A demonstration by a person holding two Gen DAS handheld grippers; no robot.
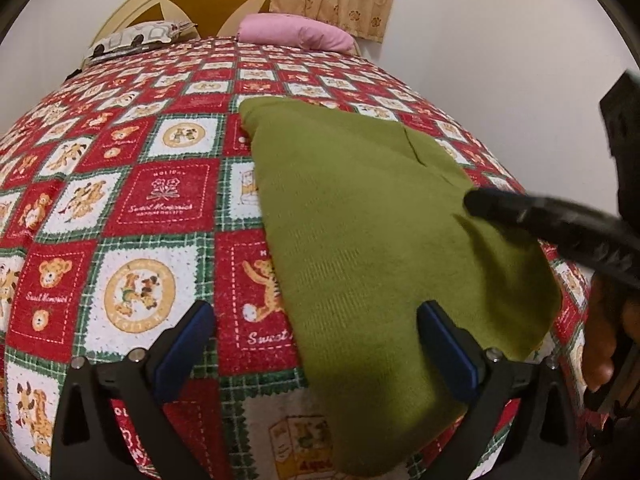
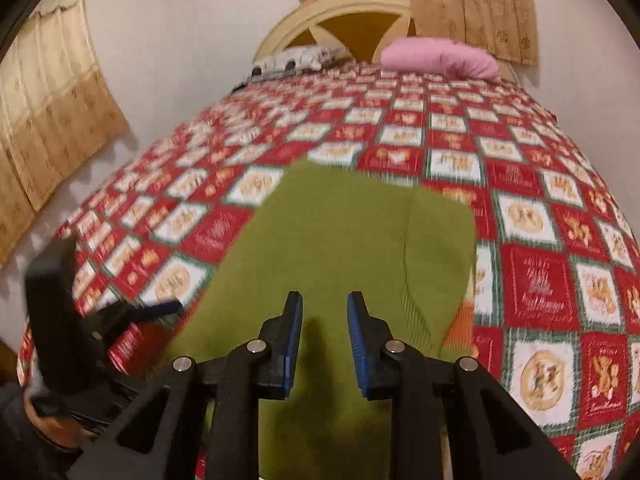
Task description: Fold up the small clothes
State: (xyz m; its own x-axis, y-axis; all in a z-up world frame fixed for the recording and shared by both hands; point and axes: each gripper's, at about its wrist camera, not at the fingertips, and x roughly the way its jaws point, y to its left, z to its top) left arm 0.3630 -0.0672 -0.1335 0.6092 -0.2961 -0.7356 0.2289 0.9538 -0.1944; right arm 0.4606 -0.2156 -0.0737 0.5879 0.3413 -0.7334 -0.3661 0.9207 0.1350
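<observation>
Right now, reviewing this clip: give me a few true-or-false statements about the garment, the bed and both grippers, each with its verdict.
1. The green garment lies on the patterned bedspread. True.
2. The left gripper clamps the garment. False: its jaws stand wide open, with the garment's edge lying between them.
3. A pink pillow sits at the head of the bed. True.
4. The right gripper holds a folded sock. False: its narrow gap holds nothing; the garment lies below.
5. The garment is blue. False: it is green.
</observation>
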